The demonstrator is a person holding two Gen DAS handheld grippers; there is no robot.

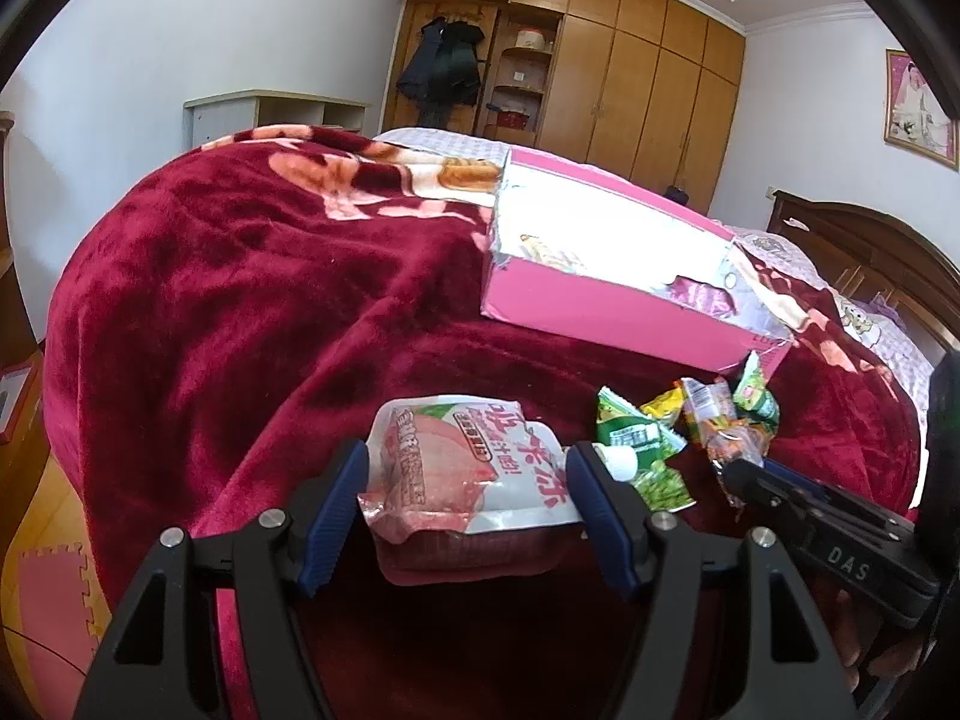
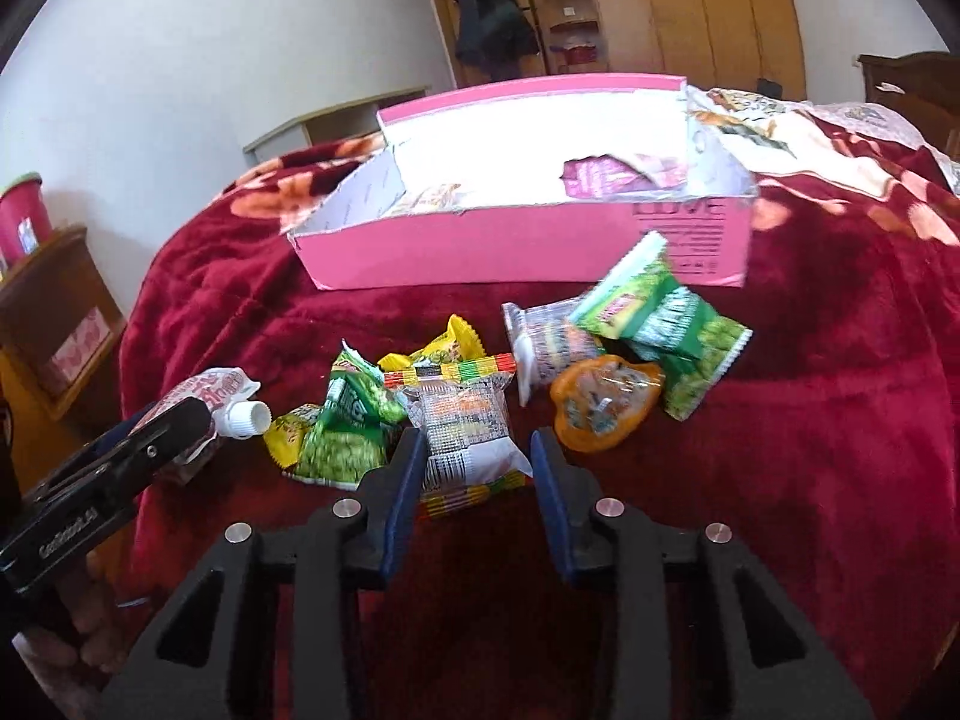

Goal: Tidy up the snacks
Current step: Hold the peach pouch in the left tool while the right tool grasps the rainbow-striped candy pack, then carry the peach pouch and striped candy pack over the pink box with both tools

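My left gripper (image 1: 468,498) is shut on a peach jelly pouch (image 1: 462,468) with a white cap, its pads against both sides of the pouch. The right wrist view shows the same left gripper (image 2: 198,420) at the left with the pouch's cap (image 2: 246,417) sticking out. My right gripper (image 2: 474,468) is shut on a clear striped snack packet (image 2: 465,438) at the near edge of a snack pile. In that pile lie green pea packets (image 2: 660,324), an orange packet (image 2: 606,402) and a yellow one (image 2: 456,348). An open pink box (image 2: 480,246) stands just behind the pile.
Everything rests on a bed with a dark red plush blanket (image 1: 240,300). A wooden nightstand (image 2: 54,312) stands at the left, a headboard (image 1: 870,252) at the right, a wardrobe (image 1: 630,72) at the back. Foam floor mats (image 1: 48,588) lie below the bed's edge.
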